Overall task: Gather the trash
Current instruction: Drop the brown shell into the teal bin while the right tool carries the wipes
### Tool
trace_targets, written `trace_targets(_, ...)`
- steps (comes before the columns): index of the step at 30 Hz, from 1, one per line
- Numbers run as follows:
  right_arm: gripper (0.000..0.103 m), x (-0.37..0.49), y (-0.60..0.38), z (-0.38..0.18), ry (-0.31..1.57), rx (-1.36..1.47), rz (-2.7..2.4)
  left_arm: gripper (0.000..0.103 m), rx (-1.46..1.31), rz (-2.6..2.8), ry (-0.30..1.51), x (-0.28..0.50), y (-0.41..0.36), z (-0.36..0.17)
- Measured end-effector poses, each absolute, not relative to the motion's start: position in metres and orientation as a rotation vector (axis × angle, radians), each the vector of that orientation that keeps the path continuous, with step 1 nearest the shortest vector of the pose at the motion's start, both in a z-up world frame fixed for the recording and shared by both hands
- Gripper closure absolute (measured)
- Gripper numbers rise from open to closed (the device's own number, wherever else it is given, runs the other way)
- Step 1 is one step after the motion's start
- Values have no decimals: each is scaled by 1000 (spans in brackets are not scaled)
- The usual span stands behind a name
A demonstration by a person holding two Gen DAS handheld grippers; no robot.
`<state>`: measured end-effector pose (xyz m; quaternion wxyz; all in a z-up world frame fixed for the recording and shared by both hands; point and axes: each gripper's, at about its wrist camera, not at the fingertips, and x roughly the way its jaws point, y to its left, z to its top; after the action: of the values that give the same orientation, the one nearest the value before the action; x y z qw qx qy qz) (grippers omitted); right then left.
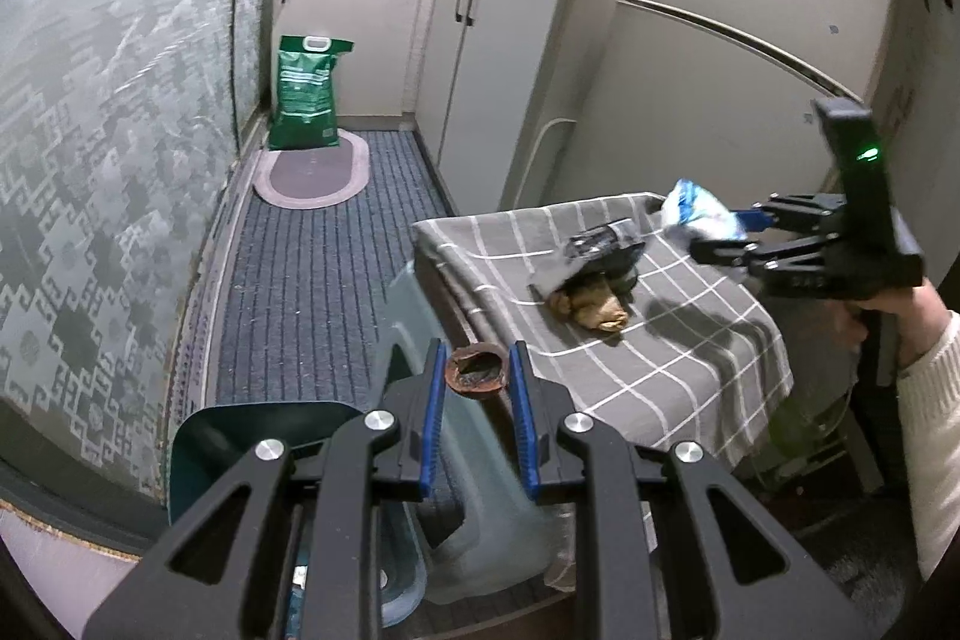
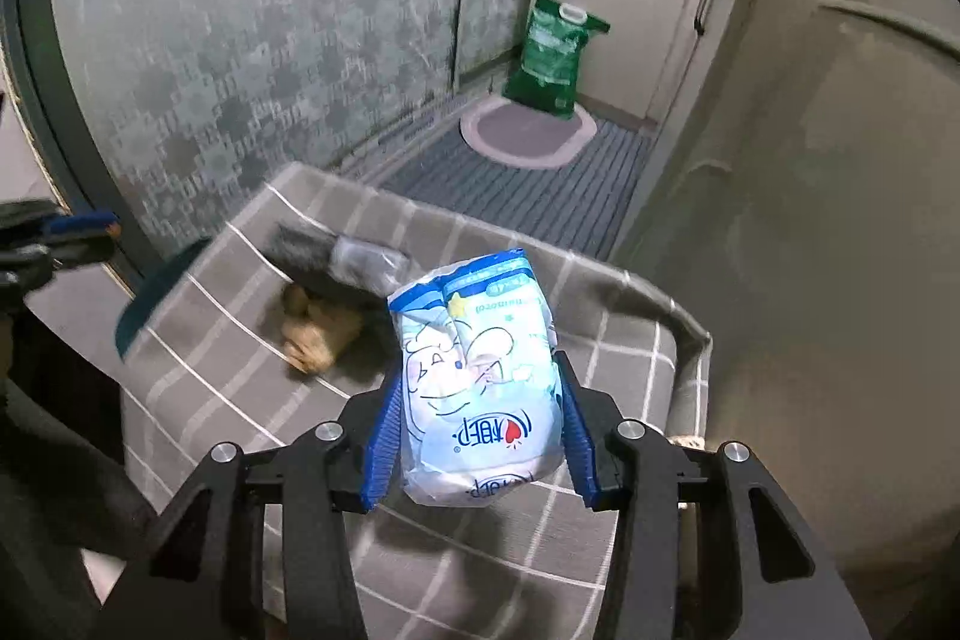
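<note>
My right gripper [image 2: 480,400] is shut on a blue and white plastic packet [image 2: 474,352], held above the table with the grey checked cloth [image 2: 240,352]. The left wrist view shows that packet [image 1: 696,211] at the tips of the right gripper [image 1: 729,232], over the table's far right corner. My left gripper [image 1: 477,370] is shut on a small brown scrap [image 1: 476,375] near the table's front left edge. A black wrapper [image 1: 600,250] and a crumpled brown wad [image 1: 591,307] lie on the cloth [image 1: 660,352] between the two grippers.
A dark green bin [image 1: 252,436] and a translucent plastic stool [image 1: 420,316] stand on the striped floor beside the table. A green bag [image 1: 306,94] and an oval mat [image 1: 312,169] sit by the far cabinets. A sleeve [image 1: 936,400] shows at right.
</note>
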<state>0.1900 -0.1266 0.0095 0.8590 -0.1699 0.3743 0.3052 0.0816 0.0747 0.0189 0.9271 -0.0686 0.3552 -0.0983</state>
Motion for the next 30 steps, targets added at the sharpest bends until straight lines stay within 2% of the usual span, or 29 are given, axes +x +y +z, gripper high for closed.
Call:
trace_targets(15, 56, 158, -33, 26, 742, -321, 817, 80, -153, -95, 808, 70, 125, -18)
trace_targets(30, 56, 147, 54, 6, 811, -344, 944, 80, -149, -50, 953, 69, 156, -78)
